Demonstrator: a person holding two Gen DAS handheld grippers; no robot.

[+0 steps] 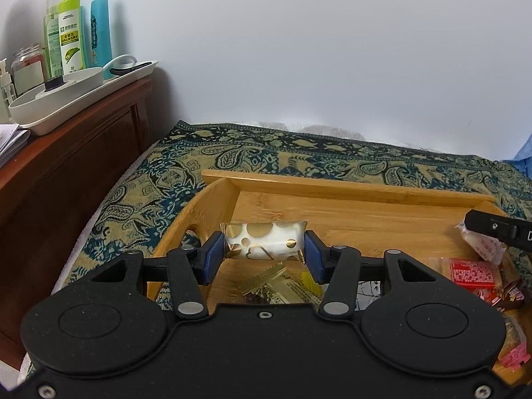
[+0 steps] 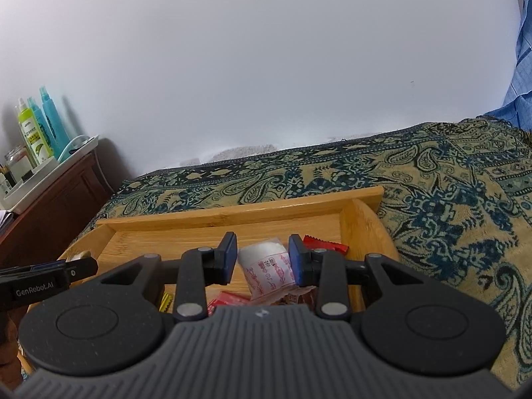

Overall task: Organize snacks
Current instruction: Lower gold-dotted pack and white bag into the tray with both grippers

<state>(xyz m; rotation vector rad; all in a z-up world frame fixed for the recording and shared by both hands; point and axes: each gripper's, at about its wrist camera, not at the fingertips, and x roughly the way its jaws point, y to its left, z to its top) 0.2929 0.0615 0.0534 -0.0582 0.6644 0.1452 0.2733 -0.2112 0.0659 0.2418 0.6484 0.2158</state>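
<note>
Fingers (image 1: 212,255) of the left gripper (image 1: 264,252) pinch the gold-dotted snack packet (image 1: 264,241) endwise at frame centre above the wooden tray (image 1: 349,189); light, crinkly, slippery; right gripper (image 2: 262,259) brackets a white pouch (image 2: 266,271), contact unclear.

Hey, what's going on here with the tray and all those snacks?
A person with a claw in each hand is sorting snacks in a wooden tray on a patterned cloth. The left claw is shut on a white packet with gold dots, held above the tray. The right claw brackets a white packet with red print; whether it is gripped is unclear. More wrapped snacks, including a red packet, lie in the tray.
</note>
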